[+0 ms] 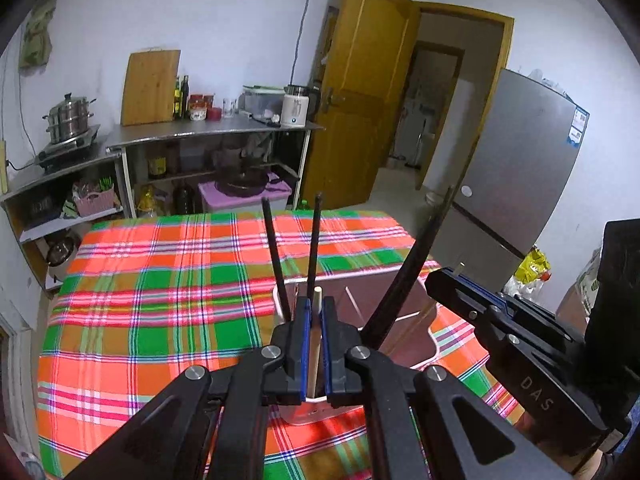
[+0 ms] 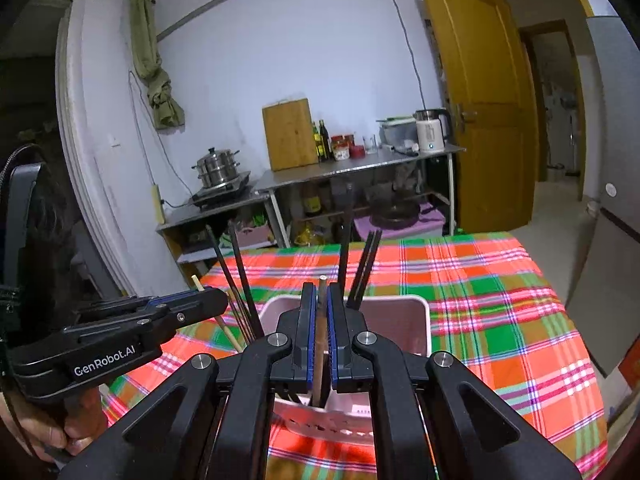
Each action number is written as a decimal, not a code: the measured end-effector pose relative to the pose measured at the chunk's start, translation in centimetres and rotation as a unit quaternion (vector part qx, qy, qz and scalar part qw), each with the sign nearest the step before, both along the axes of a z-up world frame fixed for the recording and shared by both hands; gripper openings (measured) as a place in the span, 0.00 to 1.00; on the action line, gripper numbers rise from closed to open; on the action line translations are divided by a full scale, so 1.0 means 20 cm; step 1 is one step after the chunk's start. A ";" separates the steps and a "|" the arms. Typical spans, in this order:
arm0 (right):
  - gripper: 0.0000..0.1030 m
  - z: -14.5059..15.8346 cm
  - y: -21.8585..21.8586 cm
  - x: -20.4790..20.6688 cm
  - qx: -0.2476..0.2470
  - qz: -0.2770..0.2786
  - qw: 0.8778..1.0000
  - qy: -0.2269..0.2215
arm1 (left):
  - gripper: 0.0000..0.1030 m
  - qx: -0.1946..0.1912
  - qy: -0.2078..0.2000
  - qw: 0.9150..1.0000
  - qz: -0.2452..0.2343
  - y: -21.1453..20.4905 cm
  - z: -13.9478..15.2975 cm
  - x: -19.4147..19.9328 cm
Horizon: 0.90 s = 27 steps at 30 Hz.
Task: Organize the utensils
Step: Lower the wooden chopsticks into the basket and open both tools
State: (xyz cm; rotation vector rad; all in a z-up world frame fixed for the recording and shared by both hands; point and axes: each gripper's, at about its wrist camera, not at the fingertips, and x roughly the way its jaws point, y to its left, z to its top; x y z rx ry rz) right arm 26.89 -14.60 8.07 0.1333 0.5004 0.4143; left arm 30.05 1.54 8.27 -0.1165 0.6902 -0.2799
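Left wrist view: the left gripper (image 1: 315,320) has its jaws nearly closed on a pale wooden chopstick (image 1: 316,300), pinched between the blue pads (image 1: 305,344), with the stick's tip poking out just past the fingertips. Right under the gripper stands a white utensil holder (image 1: 434,350) with a brownish inside, set on the plaid tablecloth (image 1: 160,300) near the table's near edge, toward its right side. Several black chopsticks (image 1: 274,256) stand tilted in the holder, two leaning at its left side and a thicker bundle leaning to the right. The right gripper (image 1: 444,276) comes in from the right edge of the view, just beside the holder, with a pale stick end showing at its tip.

Right wrist view: the right gripper (image 2: 320,312) has its jaws drawn close around a darker brown chopstick (image 2: 320,320), which runs upright between the blue pads (image 2: 310,344), its top level with the fingertips. The white utensil holder (image 2: 424,320) sits directly below on the plaid tablecloth (image 2: 500,300), by the near edge of the table. Black chopsticks (image 2: 240,272) lean out of its left side, and others rise from its far side. The left gripper (image 2: 212,294) reaches in from the left, clamped on the pale wooden chopstick (image 2: 230,334), which slants down toward the holder's left rim.
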 end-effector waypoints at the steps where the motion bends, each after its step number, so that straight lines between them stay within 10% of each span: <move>1: 0.05 -0.01 0.01 0.01 -0.001 0.000 1.000 0.003 | 0.05 0.001 0.002 1.000 0.000 0.00 -0.01 0.00; 27: 0.14 0.13 -0.09 -0.22 -0.012 -0.004 1.000 -0.024 | 0.06 0.005 -0.044 0.999 0.003 0.01 0.21 -0.33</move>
